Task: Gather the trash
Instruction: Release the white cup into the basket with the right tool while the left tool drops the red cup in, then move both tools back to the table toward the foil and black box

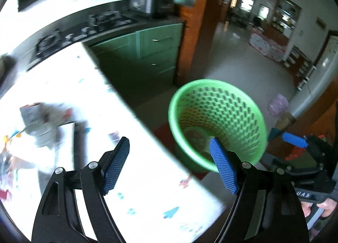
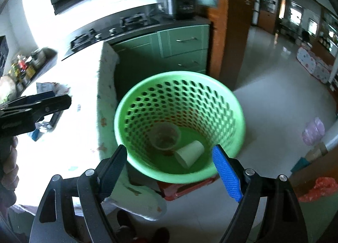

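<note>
While both tools gape empty, green basket (image 2: 179, 86) holds paper cup (image 2: 190, 153), clear tub (image 2: 165, 136).

A white patterned tablecloth covers the table (image 1: 135, 179), and blurred crumpled wrappers (image 1: 42, 120) lie on it near its far side. Beside the table, the green perforated basket (image 2: 232, 120) stands on a red stool (image 2: 186, 188) on the pale floor (image 2: 274, 99).
</note>
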`<state>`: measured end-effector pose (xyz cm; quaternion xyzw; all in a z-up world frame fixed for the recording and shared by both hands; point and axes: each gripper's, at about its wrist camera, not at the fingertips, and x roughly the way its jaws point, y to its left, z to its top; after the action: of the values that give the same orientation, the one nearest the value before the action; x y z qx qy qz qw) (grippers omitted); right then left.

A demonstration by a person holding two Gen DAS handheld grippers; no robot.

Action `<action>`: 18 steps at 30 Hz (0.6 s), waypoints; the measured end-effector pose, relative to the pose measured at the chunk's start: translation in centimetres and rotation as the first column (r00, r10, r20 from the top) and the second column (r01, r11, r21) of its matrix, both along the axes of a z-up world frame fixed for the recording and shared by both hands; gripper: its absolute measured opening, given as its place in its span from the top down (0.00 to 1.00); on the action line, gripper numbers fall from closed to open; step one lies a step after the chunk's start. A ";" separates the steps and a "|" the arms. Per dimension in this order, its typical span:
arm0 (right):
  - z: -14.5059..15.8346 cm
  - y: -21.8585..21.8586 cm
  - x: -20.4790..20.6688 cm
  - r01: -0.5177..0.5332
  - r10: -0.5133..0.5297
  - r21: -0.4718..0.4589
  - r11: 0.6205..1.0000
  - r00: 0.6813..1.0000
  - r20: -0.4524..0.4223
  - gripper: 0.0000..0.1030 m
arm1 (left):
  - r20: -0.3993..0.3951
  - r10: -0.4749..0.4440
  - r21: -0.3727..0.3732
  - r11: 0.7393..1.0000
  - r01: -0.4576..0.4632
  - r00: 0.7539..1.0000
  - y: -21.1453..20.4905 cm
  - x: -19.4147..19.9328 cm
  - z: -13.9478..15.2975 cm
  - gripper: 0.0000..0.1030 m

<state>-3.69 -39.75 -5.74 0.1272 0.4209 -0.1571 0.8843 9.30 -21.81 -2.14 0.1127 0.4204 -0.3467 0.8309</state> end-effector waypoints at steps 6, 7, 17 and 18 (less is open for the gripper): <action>0.6 3.5 2.9 -0.108 0.107 0.008 0.994 0.994 0.015 0.22 | 0.017 0.127 0.003 0.992 -0.127 0.992 6.2 1.1 0.4 0.25; 0.6 4.0 3.2 -0.122 0.122 0.010 0.992 0.992 0.016 0.22 | 0.021 0.156 0.005 0.988 -0.156 0.988 7.5 1.3 0.4 0.25; 1.2 10.0 8.3 -0.277 0.277 0.013 0.961 0.961 0.023 0.22 | 0.056 0.405 0.014 0.914 -0.407 0.913 18.2 3.7 0.5 0.25; 1.3 10.7 8.9 -0.292 0.292 0.013 0.956 0.956 0.024 0.22 | 0.064 0.428 0.016 0.903 -0.430 0.902 19.1 3.9 0.6 0.25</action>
<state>5.22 -29.04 -4.46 0.0726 0.4267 -0.0198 0.9013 13.24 -2.71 -1.52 0.0398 0.4152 -0.1458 0.8971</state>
